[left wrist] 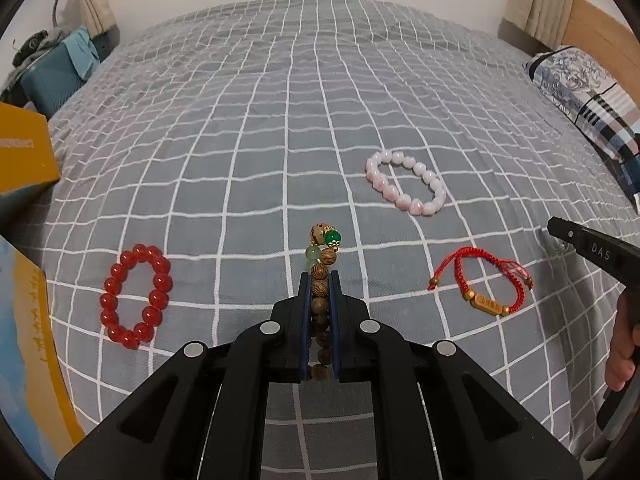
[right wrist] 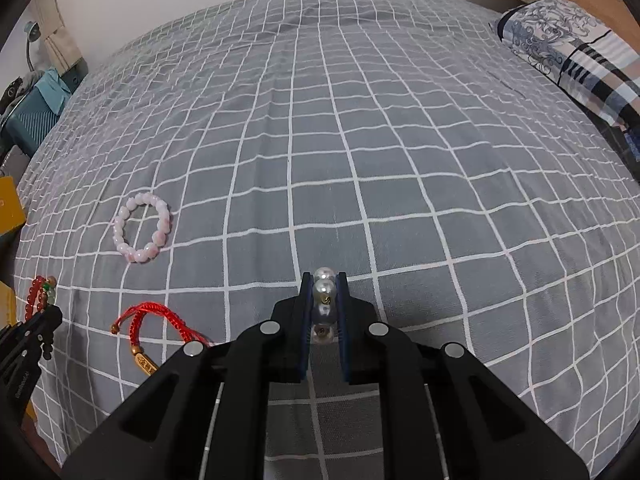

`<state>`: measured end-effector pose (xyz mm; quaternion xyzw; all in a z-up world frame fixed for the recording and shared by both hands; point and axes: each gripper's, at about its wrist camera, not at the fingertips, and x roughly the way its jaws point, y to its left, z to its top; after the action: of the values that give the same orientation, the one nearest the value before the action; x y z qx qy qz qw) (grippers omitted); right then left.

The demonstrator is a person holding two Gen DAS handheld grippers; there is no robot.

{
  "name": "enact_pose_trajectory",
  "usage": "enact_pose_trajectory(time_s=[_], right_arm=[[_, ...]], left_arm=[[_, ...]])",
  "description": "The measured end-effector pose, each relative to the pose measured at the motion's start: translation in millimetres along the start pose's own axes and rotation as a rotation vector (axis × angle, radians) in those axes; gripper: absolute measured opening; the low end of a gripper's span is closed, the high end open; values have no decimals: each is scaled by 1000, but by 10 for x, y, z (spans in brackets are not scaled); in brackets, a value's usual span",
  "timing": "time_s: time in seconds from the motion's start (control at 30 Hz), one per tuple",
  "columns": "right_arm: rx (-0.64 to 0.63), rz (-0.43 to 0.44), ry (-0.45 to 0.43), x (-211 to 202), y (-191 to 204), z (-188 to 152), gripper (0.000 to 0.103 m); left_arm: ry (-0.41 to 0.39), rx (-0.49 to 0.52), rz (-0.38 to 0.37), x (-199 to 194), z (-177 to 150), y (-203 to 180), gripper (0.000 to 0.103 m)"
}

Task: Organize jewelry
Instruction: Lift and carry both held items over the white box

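Observation:
My left gripper [left wrist: 319, 280] is shut on a wooden bead bracelet [left wrist: 320, 268] with green beads at its tip, held just above the grey checked bed [left wrist: 280, 140]. A red bead bracelet [left wrist: 136, 296] lies to its left, a pink bead bracelet [left wrist: 406, 188] far right, a red cord bracelet [left wrist: 480, 284] near right. My right gripper [right wrist: 323, 280] is shut on a clear pearl-like bead bracelet [right wrist: 323, 292]. The right wrist view also shows the pink bracelet [right wrist: 142, 228], the red cord bracelet [right wrist: 160, 324], the red bead bracelet [right wrist: 35, 294] and the left gripper [right wrist: 32, 332] at far left.
A yellow box [left wrist: 24, 156] sits at the bed's left edge, with a yellow-and-blue box lid [left wrist: 36, 360] nearer. A patterned pillow [left wrist: 588, 92] lies at the far right. The right gripper's body and the holding hand [left wrist: 620, 344] show at right.

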<state>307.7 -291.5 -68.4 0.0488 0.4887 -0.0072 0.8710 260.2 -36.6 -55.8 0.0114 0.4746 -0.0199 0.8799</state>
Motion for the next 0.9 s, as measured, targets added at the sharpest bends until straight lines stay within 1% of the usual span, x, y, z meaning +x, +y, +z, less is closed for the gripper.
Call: enact_pose_trajectory(time_s=[0.5,0.73,0.8,0.9], right_arm=[[-19,-19,-114,-250,66,5,10],[-29,-34,-209,-501,121,8,10],[-34,-38,-234,-572,142,5,10],[-42,-46,-269,-673,185,-1,10]], left_arm=[[-127,-2,12,-292,62,-23,7],[-195,-15,7,-455,97,16,7],[-208,-7,20,-493,101,10,7],[-219,-6,12,-541,107,1,7]])
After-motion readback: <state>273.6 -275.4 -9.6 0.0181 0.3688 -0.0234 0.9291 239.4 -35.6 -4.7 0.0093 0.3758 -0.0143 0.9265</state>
